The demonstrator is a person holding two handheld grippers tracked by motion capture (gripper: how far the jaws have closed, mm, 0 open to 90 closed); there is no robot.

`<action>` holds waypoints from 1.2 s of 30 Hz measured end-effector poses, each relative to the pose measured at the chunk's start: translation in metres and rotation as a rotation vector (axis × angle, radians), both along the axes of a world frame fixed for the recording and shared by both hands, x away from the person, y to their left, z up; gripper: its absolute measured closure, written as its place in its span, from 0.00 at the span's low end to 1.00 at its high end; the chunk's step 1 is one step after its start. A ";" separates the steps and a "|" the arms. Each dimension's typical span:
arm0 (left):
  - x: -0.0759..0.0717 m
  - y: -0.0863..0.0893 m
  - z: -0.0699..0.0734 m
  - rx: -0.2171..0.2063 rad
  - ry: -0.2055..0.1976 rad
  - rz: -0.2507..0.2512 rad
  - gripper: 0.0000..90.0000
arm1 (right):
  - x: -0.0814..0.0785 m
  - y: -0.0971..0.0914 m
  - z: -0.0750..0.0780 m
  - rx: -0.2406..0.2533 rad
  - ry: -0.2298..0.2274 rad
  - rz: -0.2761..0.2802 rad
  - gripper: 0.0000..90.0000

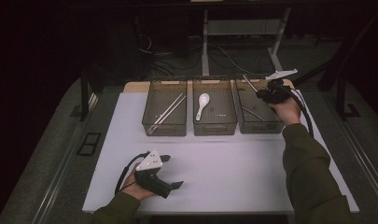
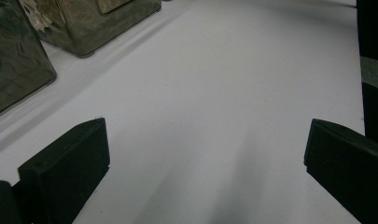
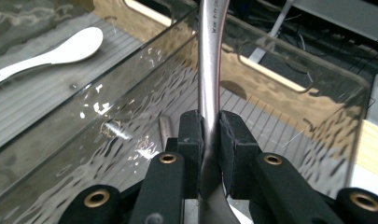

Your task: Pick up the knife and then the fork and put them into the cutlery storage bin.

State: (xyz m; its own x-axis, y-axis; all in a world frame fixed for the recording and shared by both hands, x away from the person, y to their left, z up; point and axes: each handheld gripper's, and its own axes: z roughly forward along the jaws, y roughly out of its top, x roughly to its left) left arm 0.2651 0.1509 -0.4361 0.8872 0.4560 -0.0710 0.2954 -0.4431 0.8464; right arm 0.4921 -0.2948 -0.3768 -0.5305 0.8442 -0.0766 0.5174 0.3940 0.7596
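Note:
My right gripper hovers over the far end of the right clear bin, shut on a metal utensil. In the right gripper view its pads pinch the utensil's steel handle, which rises upright above the bin's wall. Another metal utensil lies on that bin's floor. My left gripper rests low on the white table at the front left. Its jaws are wide apart, with only bare table between them.
Three clear bins stand in a row at the back of the table. The left bin holds chopsticks, and the middle bin holds a white spoon. Dark floor, cables and table legs lie beyond.

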 end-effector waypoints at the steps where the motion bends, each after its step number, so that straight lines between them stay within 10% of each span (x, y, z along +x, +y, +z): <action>1: 0.000 0.000 0.000 0.000 0.000 0.000 0.00 | 0.001 0.001 -0.002 -0.006 0.005 -0.003 0.88; 12: 0.000 -0.001 0.001 0.001 -0.004 -0.009 0.00 | 0.013 0.014 -0.017 -0.149 0.122 0.004 0.90; 36: 0.000 0.000 0.002 -0.012 -0.007 -0.002 0.00 | -0.019 -0.008 0.015 0.191 0.093 0.004 0.54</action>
State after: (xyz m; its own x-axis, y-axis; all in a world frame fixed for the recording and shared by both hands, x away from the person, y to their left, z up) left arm 0.2649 0.1510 -0.4343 0.8884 0.4537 -0.0705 0.2890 -0.4332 0.8537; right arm 0.4735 -0.3030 -0.3617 -0.5313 0.8365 0.1342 0.5878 0.2498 0.7695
